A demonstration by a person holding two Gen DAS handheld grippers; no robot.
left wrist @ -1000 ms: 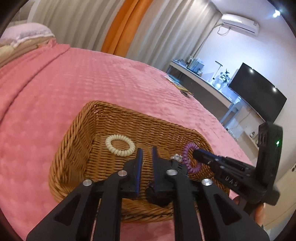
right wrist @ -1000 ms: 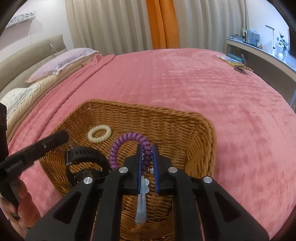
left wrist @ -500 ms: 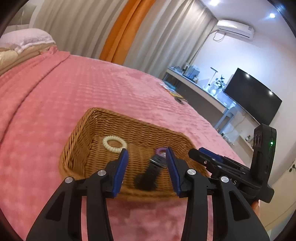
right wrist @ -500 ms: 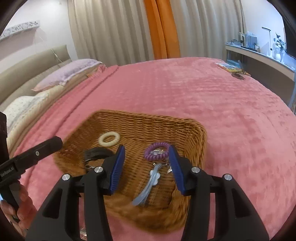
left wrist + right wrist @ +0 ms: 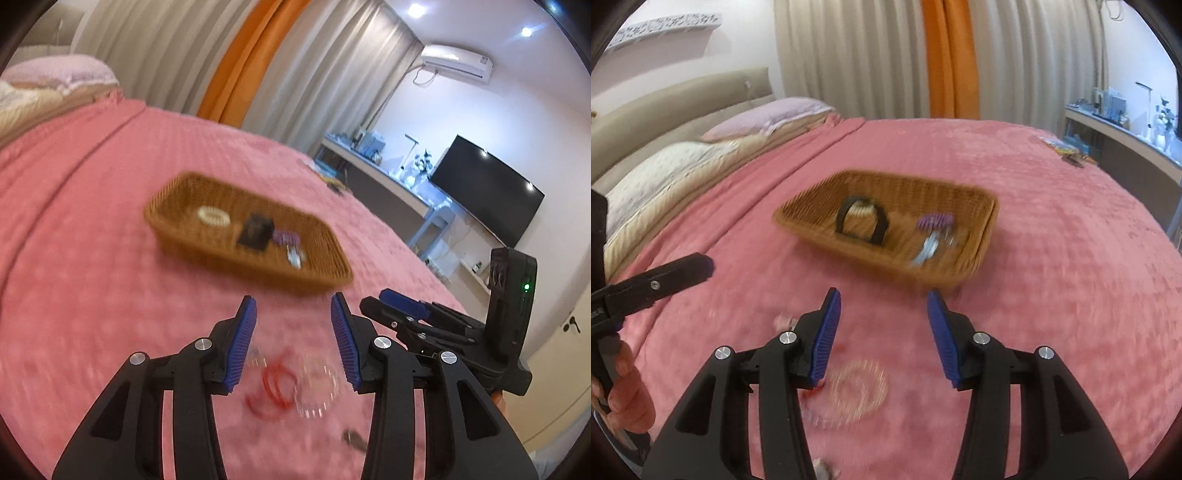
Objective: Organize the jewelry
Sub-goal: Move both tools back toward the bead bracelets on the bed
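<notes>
- Left wrist cam looked forward over the pink bed [image 5: 92,258], angled toward the TV wall, with the wicker basket [image 5: 207,254] a little way off.
- Right wrist cam faced the headboard and curtains.
- Both caught that basket [image 5: 979,236] plus each other's gripper.

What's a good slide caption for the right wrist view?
Open right gripper above a clear beaded bracelet on the pink bedspread, wicker basket beyond.

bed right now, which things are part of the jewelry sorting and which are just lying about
Part of the job:
wicker basket
black watch
purple coil band
cream coil band
clear bracelet
red cord

Just lying about:
pillows
items at the bed's far corner
</notes>
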